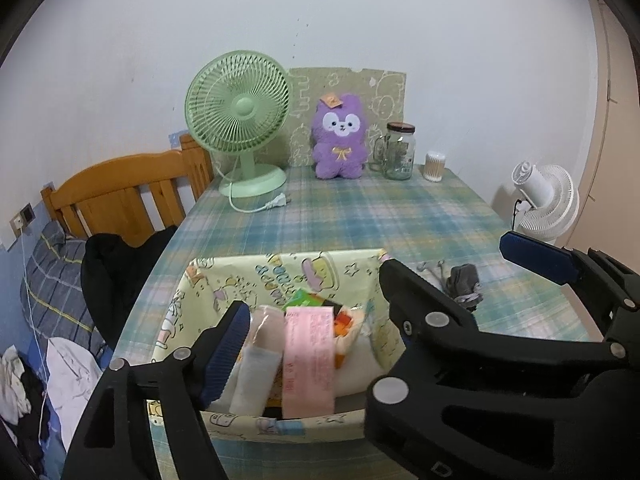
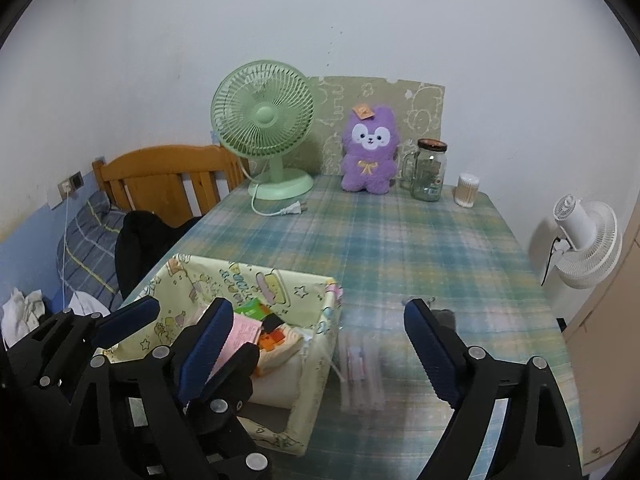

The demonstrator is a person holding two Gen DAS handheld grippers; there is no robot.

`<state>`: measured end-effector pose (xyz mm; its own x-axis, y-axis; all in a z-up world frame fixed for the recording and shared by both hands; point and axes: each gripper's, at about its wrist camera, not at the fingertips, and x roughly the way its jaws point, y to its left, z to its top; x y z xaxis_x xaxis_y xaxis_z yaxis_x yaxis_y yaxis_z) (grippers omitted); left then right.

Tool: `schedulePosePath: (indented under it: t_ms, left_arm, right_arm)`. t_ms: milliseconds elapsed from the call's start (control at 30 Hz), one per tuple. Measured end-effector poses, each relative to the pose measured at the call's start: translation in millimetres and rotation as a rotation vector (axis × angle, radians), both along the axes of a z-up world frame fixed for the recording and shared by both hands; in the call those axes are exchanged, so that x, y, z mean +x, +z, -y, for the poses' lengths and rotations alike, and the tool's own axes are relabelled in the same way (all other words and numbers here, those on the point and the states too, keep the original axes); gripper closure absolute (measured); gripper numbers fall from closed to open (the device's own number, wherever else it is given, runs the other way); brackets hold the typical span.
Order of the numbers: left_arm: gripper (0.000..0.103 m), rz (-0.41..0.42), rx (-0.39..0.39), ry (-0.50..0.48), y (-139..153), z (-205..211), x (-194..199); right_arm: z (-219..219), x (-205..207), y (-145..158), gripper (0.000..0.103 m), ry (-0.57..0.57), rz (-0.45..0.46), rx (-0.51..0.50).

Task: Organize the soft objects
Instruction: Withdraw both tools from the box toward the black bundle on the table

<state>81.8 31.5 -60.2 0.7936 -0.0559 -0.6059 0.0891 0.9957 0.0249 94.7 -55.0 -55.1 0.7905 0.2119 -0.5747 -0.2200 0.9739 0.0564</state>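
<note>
A pale yellow cartoon-print fabric basket (image 1: 224, 280) sat on the near part of the plaid-covered surface (image 1: 360, 216). In it stood a pink paper-wrapped pack (image 1: 309, 356) and other soft packs. Right of the basket lay a dark grey rolled sock (image 1: 464, 284). At the back stood a mint green desk fan (image 1: 240, 120), then a purple plush bear (image 1: 340, 140), a clear glass jar (image 1: 398, 152) and a small tub of cotton swabs (image 1: 435, 166), left to right. A wooden bed headboard (image 1: 120, 192) stood left of the surface.

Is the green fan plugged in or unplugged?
Unplugged. The green fan has its plug lying loose on the plaid tablecloth, prongs bare, in no socket.
</note>
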Motion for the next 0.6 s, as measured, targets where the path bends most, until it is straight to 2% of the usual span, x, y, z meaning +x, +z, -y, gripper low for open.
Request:
schedulePosePath:
  t_ms: [233,600]
  left_arm:
    - [0.011,0.033,0.004,0.004,11.9,17.5,-3.5]
    - [0.007,0.057,0.014,-0.02,20.6,47.5,-9.6]
  right_arm:
    - [19.6,-3.4,12.6,0.007,-0.012,0.032,0.024]
    - [50.1,-11.3,20.6,0.001,-0.036,0.068,0.05]
